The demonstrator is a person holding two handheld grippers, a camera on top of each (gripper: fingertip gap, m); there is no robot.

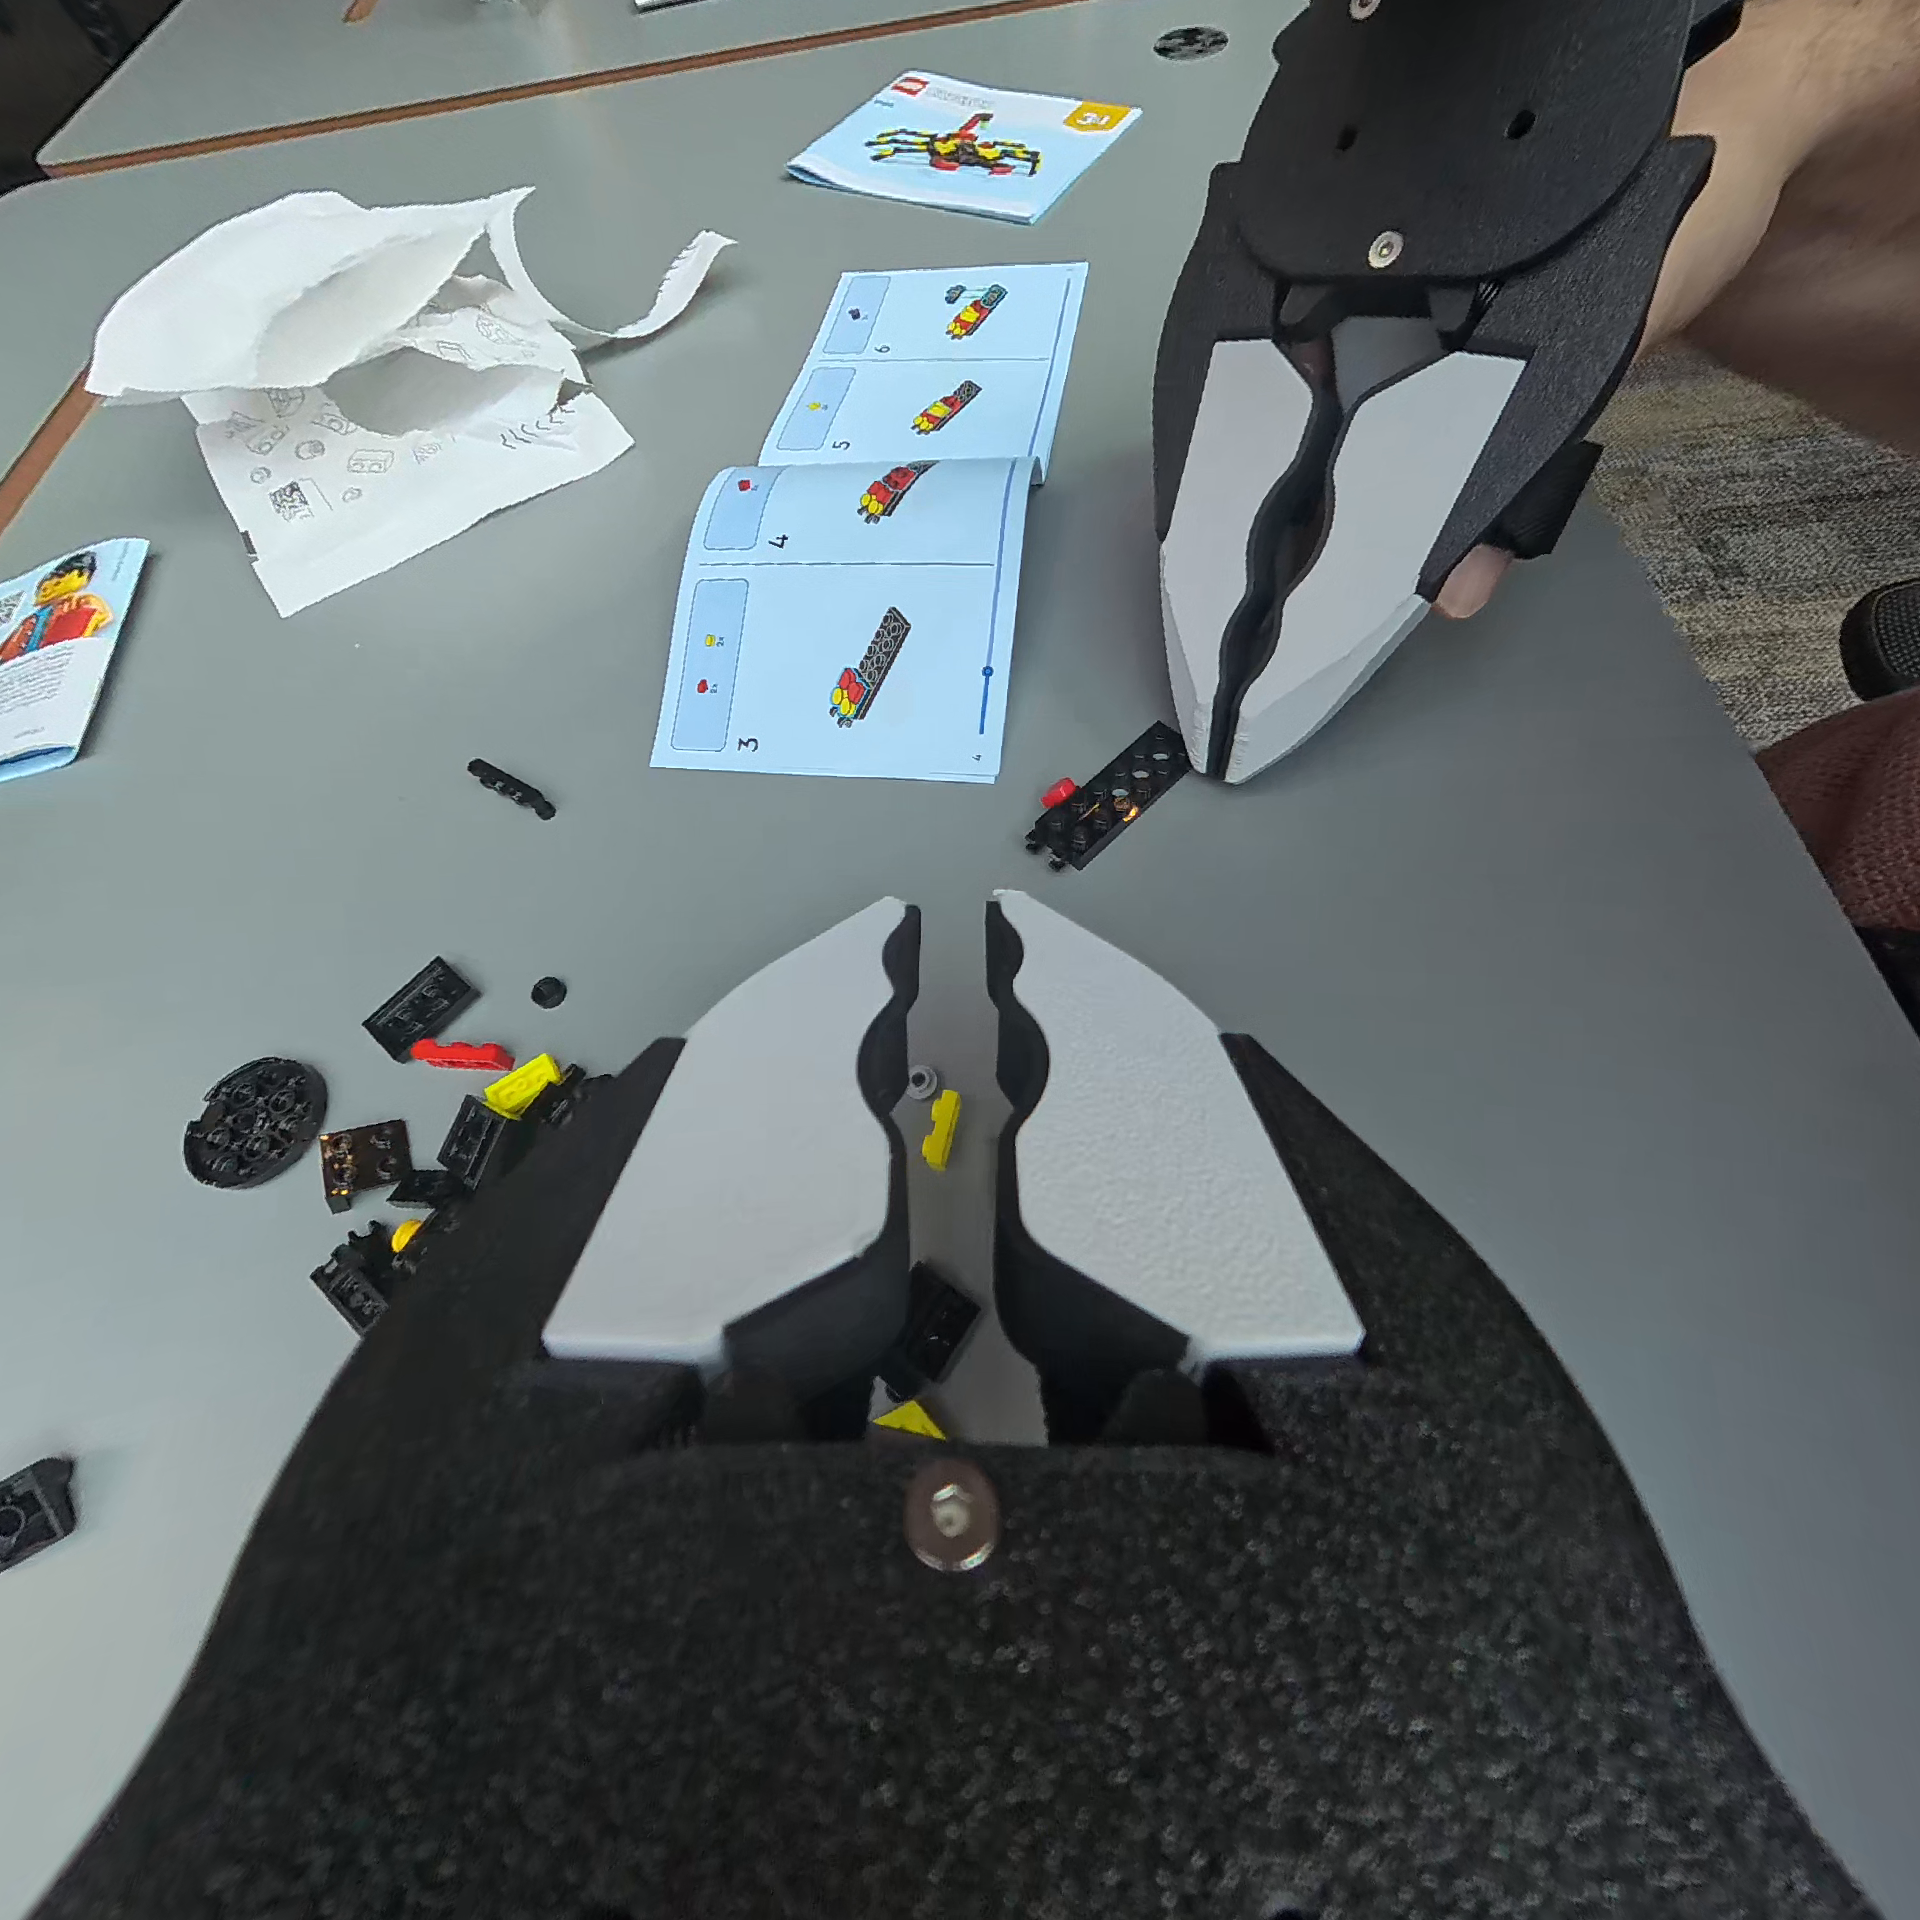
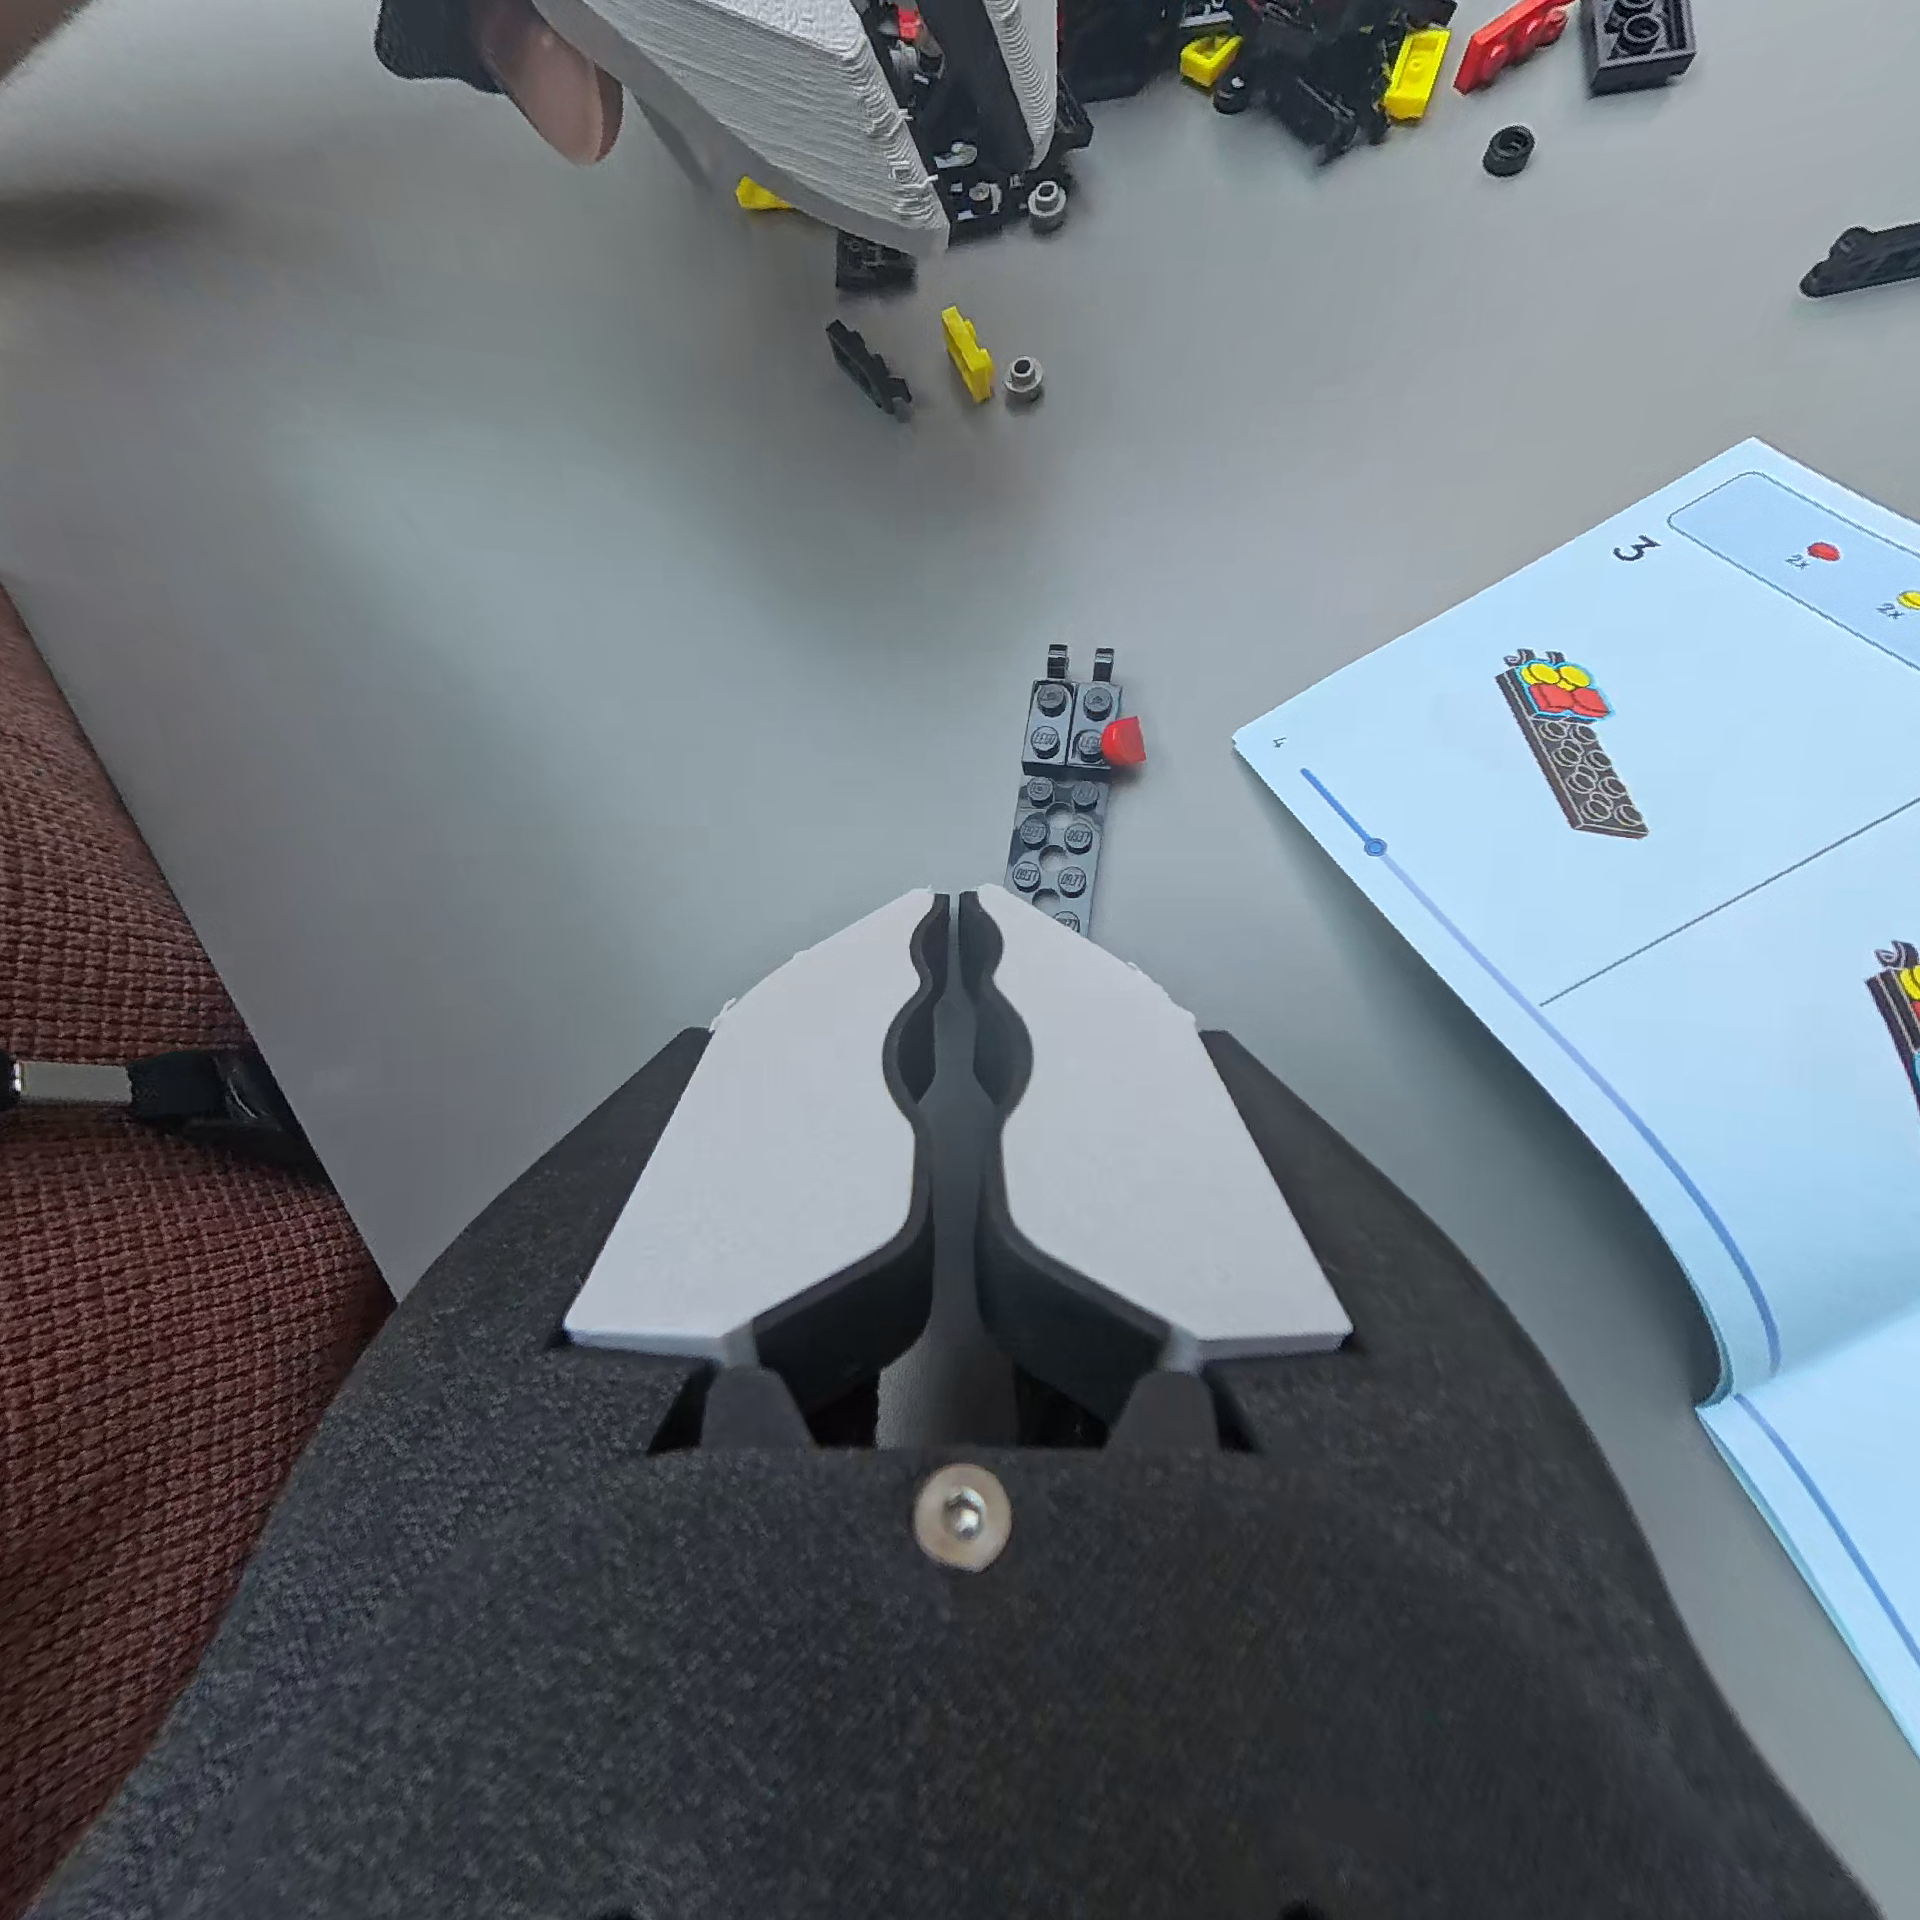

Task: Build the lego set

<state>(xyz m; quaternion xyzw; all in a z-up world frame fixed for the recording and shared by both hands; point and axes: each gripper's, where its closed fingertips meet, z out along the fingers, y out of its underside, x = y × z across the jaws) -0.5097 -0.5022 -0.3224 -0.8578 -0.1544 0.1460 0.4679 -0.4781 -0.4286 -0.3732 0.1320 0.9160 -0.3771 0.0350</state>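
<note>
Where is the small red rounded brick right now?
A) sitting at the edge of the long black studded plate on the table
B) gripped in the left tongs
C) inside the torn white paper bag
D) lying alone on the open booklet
A: the small red rounded brick sits against the side of the long black studded plate on the grey table, near the plate's clip end.
</note>
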